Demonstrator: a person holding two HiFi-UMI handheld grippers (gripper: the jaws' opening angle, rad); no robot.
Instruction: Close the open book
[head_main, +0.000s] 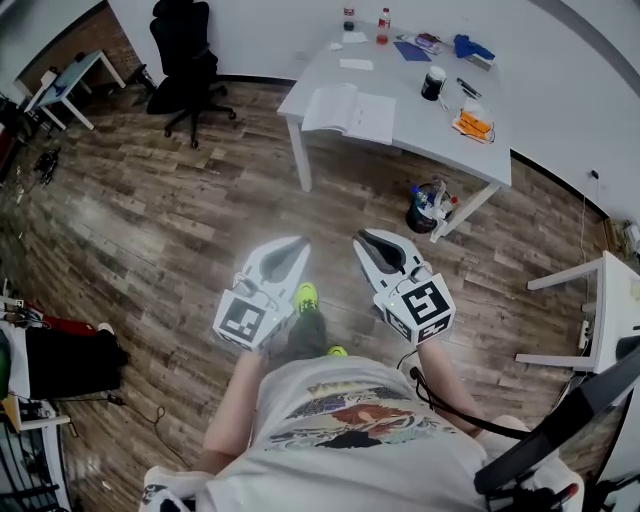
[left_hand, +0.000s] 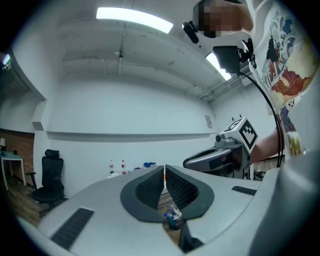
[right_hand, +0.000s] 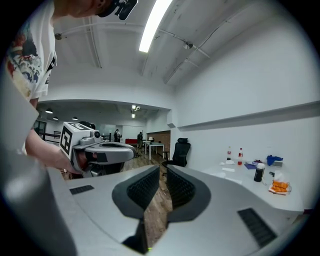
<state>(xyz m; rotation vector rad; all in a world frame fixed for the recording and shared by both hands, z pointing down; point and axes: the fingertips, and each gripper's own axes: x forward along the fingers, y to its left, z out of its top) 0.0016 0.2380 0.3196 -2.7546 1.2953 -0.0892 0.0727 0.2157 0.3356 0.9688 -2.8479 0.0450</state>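
The open book (head_main: 350, 110) lies with white pages up near the front left corner of the white table (head_main: 420, 130), far ahead of me in the head view. Both grippers hang over the wooden floor, well short of the table. My left gripper (head_main: 300, 243) is shut with nothing in it, and so is my right gripper (head_main: 360, 238). In the left gripper view the left gripper (left_hand: 164, 172) has its jaws together and empty. The right gripper view shows the right gripper (right_hand: 163, 172) the same way, with the table (right_hand: 240, 175) off to the right.
A black office chair (head_main: 185, 50) stands left of the table. A dark bin (head_main: 428, 205) with bottles sits on the floor by the table's front leg. On the table are a black cup (head_main: 433, 82), an orange item (head_main: 473, 125) and bottles (head_main: 383, 25). Another white table (head_main: 610, 310) is at right.
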